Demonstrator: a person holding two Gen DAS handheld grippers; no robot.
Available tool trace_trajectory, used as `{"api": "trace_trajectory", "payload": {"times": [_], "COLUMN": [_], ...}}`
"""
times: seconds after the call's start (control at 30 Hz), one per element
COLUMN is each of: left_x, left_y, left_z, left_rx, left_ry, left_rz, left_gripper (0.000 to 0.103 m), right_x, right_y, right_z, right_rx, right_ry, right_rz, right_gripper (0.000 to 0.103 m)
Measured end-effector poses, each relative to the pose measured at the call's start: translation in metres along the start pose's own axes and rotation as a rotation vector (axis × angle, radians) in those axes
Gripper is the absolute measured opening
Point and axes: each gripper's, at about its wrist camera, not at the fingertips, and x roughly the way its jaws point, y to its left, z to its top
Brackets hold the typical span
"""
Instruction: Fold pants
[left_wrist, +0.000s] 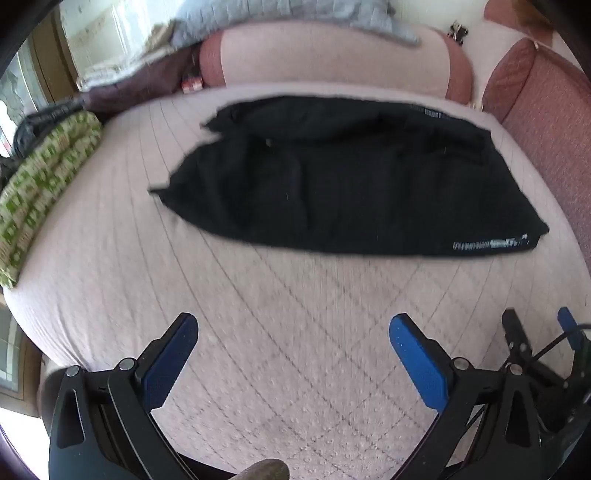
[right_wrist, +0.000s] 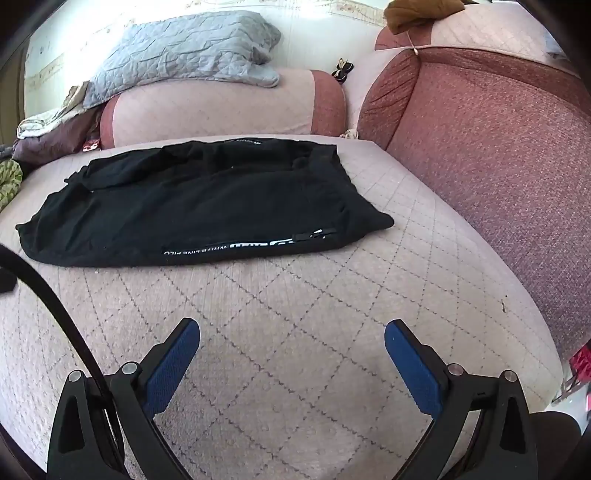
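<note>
Black pants (left_wrist: 343, 177) lie folded into a flat block on the pink quilted sofa seat (left_wrist: 280, 332), with white lettering along the near edge. They also show in the right wrist view (right_wrist: 207, 203). My left gripper (left_wrist: 293, 328) is open and empty, hovering over the bare seat well short of the pants. My right gripper (right_wrist: 291, 332) is open and empty too, also short of the pants. The right gripper also shows in the left wrist view (left_wrist: 539, 332) at the right edge.
A pink bolster (right_wrist: 221, 107) with a grey quilted pillow (right_wrist: 184, 48) on it lies behind the pants. A red sofa backrest (right_wrist: 498, 155) rises on the right. A green patterned cushion (left_wrist: 40, 184) and piled cloths (right_wrist: 48, 129) sit at the left.
</note>
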Motion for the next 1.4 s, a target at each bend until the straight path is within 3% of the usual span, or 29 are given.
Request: {"api": "trace_trajectory", "payload": {"times": [0.3, 0.43, 0.67, 0.7, 0.77, 0.8, 0.87, 0.97, 1.17, 1.23, 1.3, 1.4], "left_x": [0.037, 0.041, 0.040, 0.038, 0.025, 0.018, 0.004, 0.002, 0.046, 0.071, 0.093, 0.102], "left_y": [-0.002, 0.006, 0.004, 0.005, 0.016, 0.023, 0.048, 0.089, 0.172, 0.187, 0.191, 0.182], "left_z": [-0.024, -0.028, -0.031, -0.030, -0.023, -0.018, 0.000, 0.024, 0.062, 0.068, 0.076, 0.091], "left_rx": [0.022, -0.029, 0.003, 0.005, -0.032, -0.053, -0.124, -0.207, -0.326, -0.362, -0.390, -0.361], "left_ry": [0.074, 0.080, 0.093, 0.105, 0.078, 0.061, 0.003, -0.046, -0.008, 0.035, 0.073, 0.046], "left_rz": [0.039, -0.003, -0.021, -0.037, -0.056, -0.070, -0.085, -0.055, -0.075, -0.127, -0.222, -0.247], "left_gripper": [0.103, 0.103, 0.103, 0.100, 0.056, 0.049, 0.054, 0.075, 0.076, 0.076, 0.076, 0.077], "right_x": [0.010, 0.011, 0.014, 0.014, 0.014, 0.014, 0.014, 0.013, 0.013, 0.023, 0.035, 0.057], "right_y": [0.000, 0.000, -0.003, -0.002, -0.003, -0.004, -0.006, -0.009, -0.032, -0.050, -0.065, -0.089], "right_z": [-0.002, -0.002, -0.002, -0.002, -0.003, -0.003, -0.004, -0.005, 0.017, 0.028, 0.038, 0.057], "right_rx": [0.023, 0.022, 0.006, 0.000, -0.002, -0.001, -0.005, -0.008, 0.094, 0.172, 0.245, 0.379], "right_ry": [0.047, 0.046, 0.055, 0.057, 0.056, 0.056, 0.052, 0.055, 0.133, 0.167, 0.193, 0.223], "right_rz": [0.015, 0.014, 0.015, 0.013, 0.016, 0.021, 0.037, 0.059, 0.174, 0.205, 0.225, 0.282], "right_gripper": [0.103, 0.103, 0.103, 0.103, 0.103, 0.103, 0.103, 0.103, 0.097, 0.096, 0.093, 0.091]}}
